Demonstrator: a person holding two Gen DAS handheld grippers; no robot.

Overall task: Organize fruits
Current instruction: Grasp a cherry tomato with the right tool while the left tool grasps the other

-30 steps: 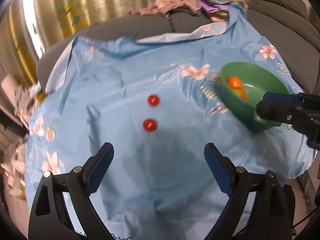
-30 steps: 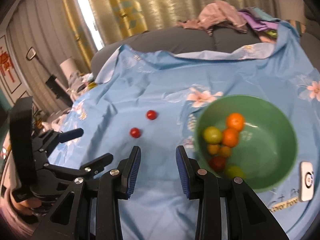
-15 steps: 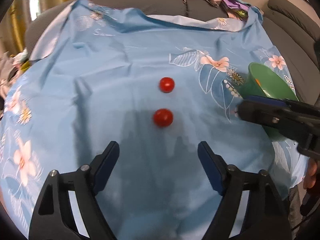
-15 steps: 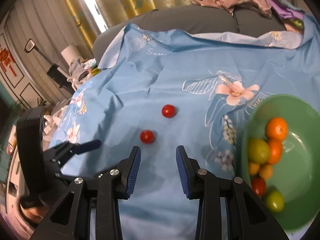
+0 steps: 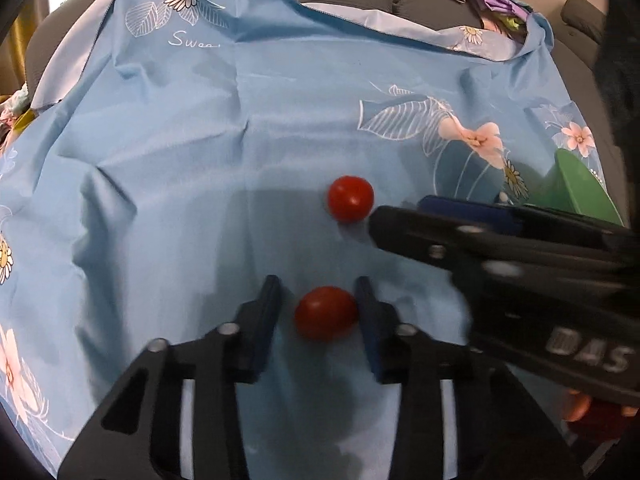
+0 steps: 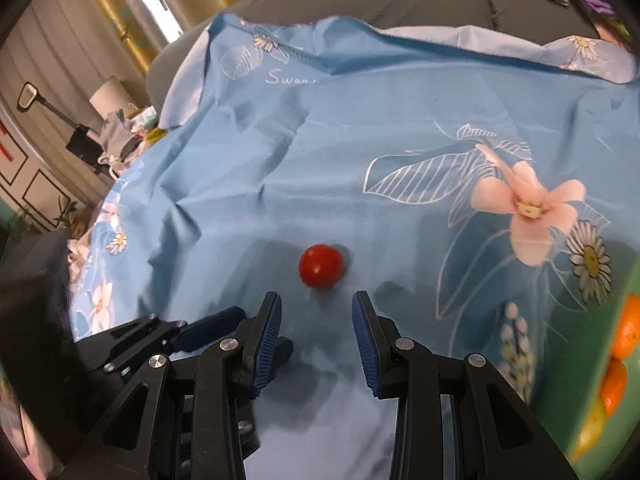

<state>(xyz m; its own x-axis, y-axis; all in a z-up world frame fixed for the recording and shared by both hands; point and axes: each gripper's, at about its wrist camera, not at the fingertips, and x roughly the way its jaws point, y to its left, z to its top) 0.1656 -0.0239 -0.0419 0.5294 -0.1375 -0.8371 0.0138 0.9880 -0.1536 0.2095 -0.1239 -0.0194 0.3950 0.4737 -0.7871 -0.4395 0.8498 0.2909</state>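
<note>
Our left tongs (image 5: 318, 304) are black plastic frames with triangular cut-outs, silver screws at the joints and dark blue pads (image 5: 267, 320) on the fingers. Our right tongs (image 6: 316, 334) match them, their blue pads (image 6: 266, 346) finely ribbed. Seen from the left camera, the right tongs' black body carries pale raised letters.

Left claw (image 5: 318, 300) clamped; right claw (image 6: 316, 308) narrowly parted.
</note>
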